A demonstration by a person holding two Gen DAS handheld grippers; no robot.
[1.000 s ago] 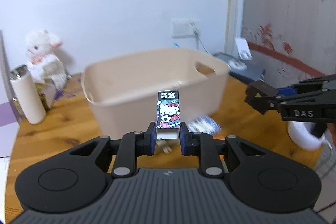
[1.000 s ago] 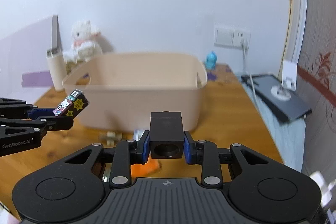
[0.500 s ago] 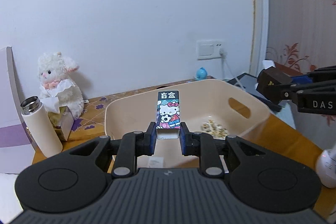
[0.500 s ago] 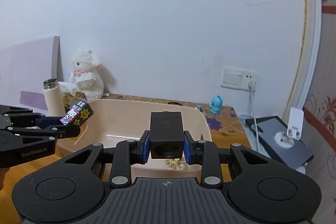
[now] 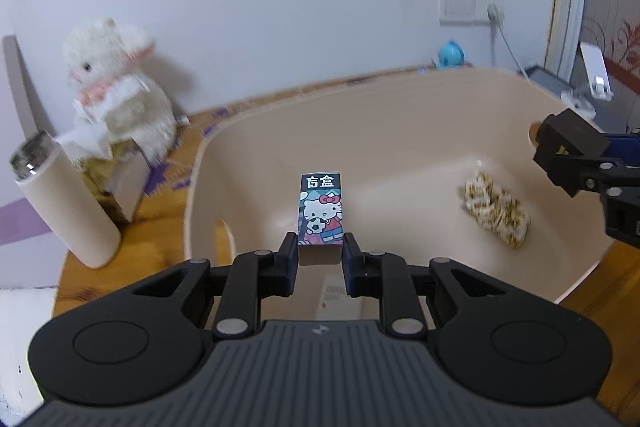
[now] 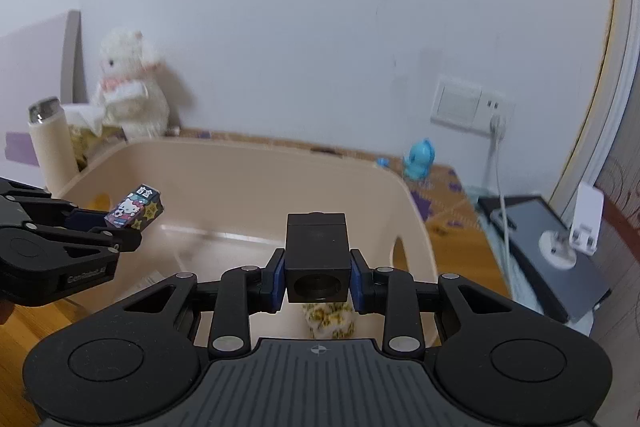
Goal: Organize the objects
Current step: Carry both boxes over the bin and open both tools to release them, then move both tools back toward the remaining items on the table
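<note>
The beige plastic bin (image 5: 404,131) was the landmark here, standing on the wooden table (image 5: 132,247) with its open mouth directly below both tools. A wrapped snack bar (image 5: 496,213) already lay on the bin's floor toward the right-hand end, its long axis running diagonally.

The left gripper (image 5: 320,251) was clamped on the cartoon-cat box (image 5: 321,213), pinching it at its lower end so the box's long axis stuck forward and up, out past the fingertips and over the bin's interior near the left-hand wall. The right gripper (image 6: 316,283) was clamped on the black cube (image 6: 316,255), its round hole facing the camera, held over the bin's right-hand half, with the snack bar just below and behind it in that view.

So the relation that mattered was simple: each held thing sat above the bin's opening, inside the rim's outline, and the floor below the cartoon-cat box looked bare. Judged from this, both hands were equally placed for a drop; neither needed to travel further across. Both tools tilted downward into the bin, side by side, well apart from each other.

Behind the bin's left end stood a cream flask (image 5: 60,203) and a white plush toy (image 5: 116,87), clear of the work.
</note>
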